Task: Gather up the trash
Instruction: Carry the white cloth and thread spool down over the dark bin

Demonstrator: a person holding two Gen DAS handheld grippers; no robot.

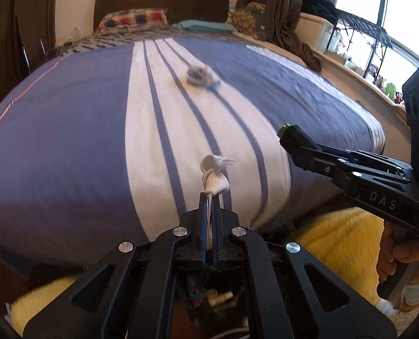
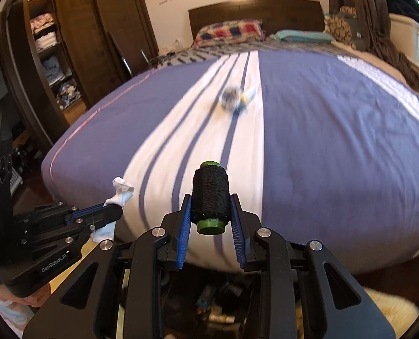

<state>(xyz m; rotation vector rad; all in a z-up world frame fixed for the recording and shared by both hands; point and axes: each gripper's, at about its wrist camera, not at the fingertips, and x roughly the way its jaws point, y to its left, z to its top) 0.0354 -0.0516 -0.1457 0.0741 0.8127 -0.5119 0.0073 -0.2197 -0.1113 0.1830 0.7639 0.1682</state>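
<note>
My left gripper point(image 1: 209, 197) is shut on a white knitted sock point(image 1: 215, 179) and holds it above the foot of the bed; the gripper also shows in the right wrist view point(image 2: 113, 207) with the sock point(image 2: 121, 192). My right gripper point(image 2: 211, 197) is shut on a black thread spool with green ends point(image 2: 211, 195); the gripper shows in the left wrist view point(image 1: 290, 135) at the right. A blurred crumpled grey and blue clump point(image 1: 199, 75) lies on the bed's white stripe further up, and shows in the right wrist view point(image 2: 236, 97).
The bed point(image 1: 68, 113) has a blue cover with white stripes, and pillows point(image 1: 136, 18) at the headboard. A bin with small items point(image 2: 215, 308) sits below the grippers. A yellow fluffy rug point(image 1: 336, 237) lies on the floor. A wardrobe point(image 2: 54, 56) stands left, a window ledge point(image 1: 359, 79) right.
</note>
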